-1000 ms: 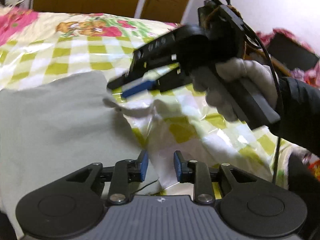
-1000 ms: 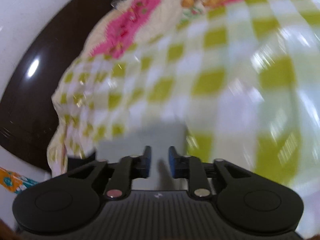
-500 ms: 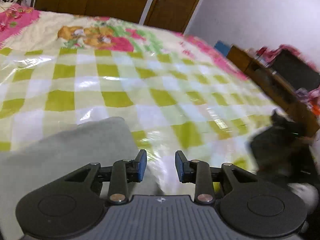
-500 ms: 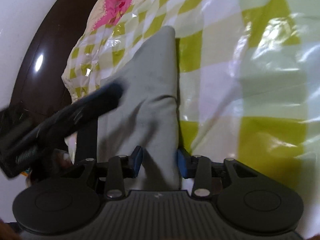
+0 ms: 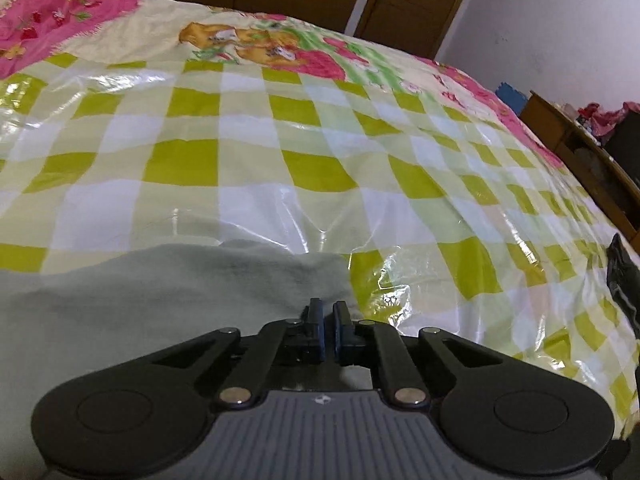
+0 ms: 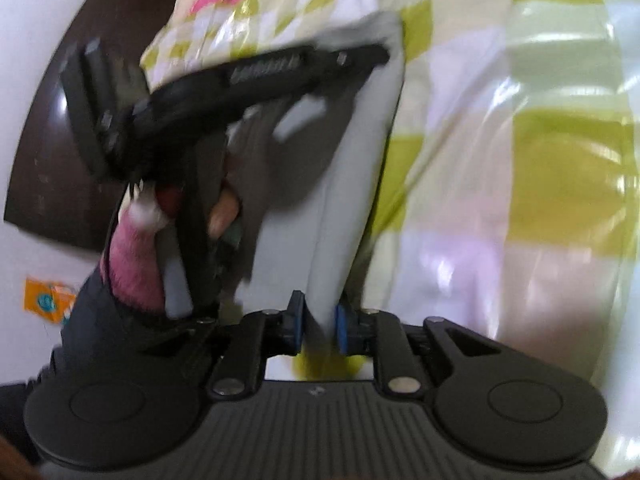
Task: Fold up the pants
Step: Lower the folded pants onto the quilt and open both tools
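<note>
**Inspector:** Well, start with the garment. Where is it?

**Operator:** My grey pants (image 5: 168, 292) lie on the bed, on the checked plastic sheet (image 5: 320, 128) over the bedspread. In the left wrist view they fill the near left, their far edge ending just ahead of my fingers. In the right wrist view the pants (image 6: 344, 208) run as a long narrow strip straight away from me, the long axis in line with the fingers.

**Inspector:** State of each tool?

**Operator:** My right hand-held gripper (image 6: 319, 328) is clamped on the near end of the strip; cloth fills the space between the blue pads (image 6: 341, 330). My left hand-held gripper (image 5: 327, 330) has its jaws drawn nearly together at the corner of the cloth. A thin gap shows, and I cannot tell whether fabric is pinched in it. In the right wrist view the left hand-held gripper (image 6: 360, 56) reaches across the far end of the strip, though it is blurred.

**Inspector:** Which relation governs the next move?

**Operator:** In my judgement, the length. The right holds the near end, the left is at the far end, so the fold runs end to end along that axis. The right is the surer hold.

**Inspector:** Risk?

**Operator:** The sheet looks glossy; I judge the cloth may slide rather than crease if one end is pulled unevenly.
</note>
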A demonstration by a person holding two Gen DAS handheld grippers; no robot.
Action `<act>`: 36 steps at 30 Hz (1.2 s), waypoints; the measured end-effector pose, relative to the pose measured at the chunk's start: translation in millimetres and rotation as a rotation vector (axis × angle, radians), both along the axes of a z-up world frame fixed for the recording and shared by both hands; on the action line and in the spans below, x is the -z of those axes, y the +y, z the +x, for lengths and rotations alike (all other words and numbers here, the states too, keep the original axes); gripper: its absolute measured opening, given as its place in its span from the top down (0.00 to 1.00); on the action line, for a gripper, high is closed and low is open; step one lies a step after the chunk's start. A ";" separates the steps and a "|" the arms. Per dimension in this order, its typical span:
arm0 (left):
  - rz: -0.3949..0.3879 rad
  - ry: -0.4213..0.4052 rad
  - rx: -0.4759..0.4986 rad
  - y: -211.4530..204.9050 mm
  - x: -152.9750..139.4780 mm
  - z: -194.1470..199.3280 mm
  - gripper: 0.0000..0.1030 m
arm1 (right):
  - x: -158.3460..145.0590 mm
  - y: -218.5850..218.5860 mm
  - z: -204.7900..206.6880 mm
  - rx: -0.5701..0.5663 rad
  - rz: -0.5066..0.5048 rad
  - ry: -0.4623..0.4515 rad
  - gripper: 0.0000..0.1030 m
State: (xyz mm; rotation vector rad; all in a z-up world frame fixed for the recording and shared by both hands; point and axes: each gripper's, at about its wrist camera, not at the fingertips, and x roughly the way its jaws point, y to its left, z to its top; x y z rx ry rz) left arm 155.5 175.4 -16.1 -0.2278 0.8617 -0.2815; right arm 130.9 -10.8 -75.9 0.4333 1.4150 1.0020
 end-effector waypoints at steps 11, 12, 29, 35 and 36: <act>0.075 -0.017 -0.121 66.2 -36.7 -99.8 0.52 | -40.9 -51.1 8.1 0.154 0.033 -0.117 0.52; 0.073 -0.002 -0.144 72.2 -32.9 -104.4 0.52 | -38.3 -48.0 16.5 0.163 0.033 -0.128 0.52; 0.177 0.025 -0.275 78.3 -20.8 -118.5 0.49 | 3.4 -0.8 46.4 0.158 0.105 -0.048 0.47; 0.192 0.056 -0.342 72.4 -15.3 -124.5 0.44 | 11.6 20.2 46.9 0.137 0.126 -0.039 0.47; 0.184 0.066 -0.336 70.7 -13.7 -123.2 0.44 | 12.1 23.9 46.3 0.128 0.126 -0.046 0.52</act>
